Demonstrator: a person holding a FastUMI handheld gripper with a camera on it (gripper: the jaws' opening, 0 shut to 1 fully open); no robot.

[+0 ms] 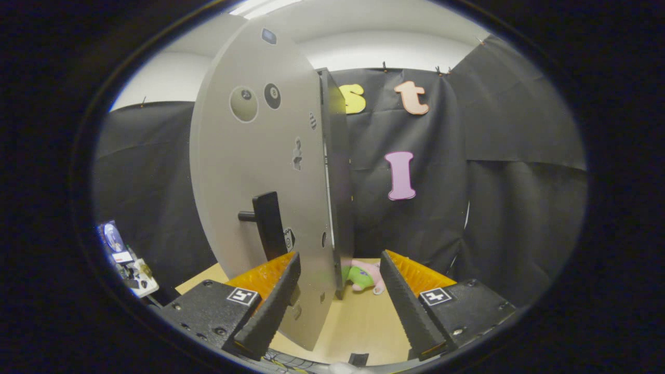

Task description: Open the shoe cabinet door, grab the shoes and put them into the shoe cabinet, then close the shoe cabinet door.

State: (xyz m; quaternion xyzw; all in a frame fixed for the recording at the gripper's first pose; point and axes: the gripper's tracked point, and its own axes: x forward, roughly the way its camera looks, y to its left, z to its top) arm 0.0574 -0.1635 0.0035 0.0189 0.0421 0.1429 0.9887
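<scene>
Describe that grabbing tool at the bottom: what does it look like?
The tool has two long fingers with ridged, saw-toothed inner faces. Each sits on a black block with screws and a small square black-and-white marker. Its fingers stand open around the cabinet door's edge.

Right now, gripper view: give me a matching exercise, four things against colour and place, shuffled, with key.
Things:
1. cabinet door
2. door handle
3. shoe
4. table

Colour and place:
A. light wood, under the jaws
B. black, just above the left finger
C. grey, lower edge between the open jaws of the gripper
D. pink and green, on the table beyond the jaws

Pairs: 1-C, 2-B, 3-D, 4-A
</scene>
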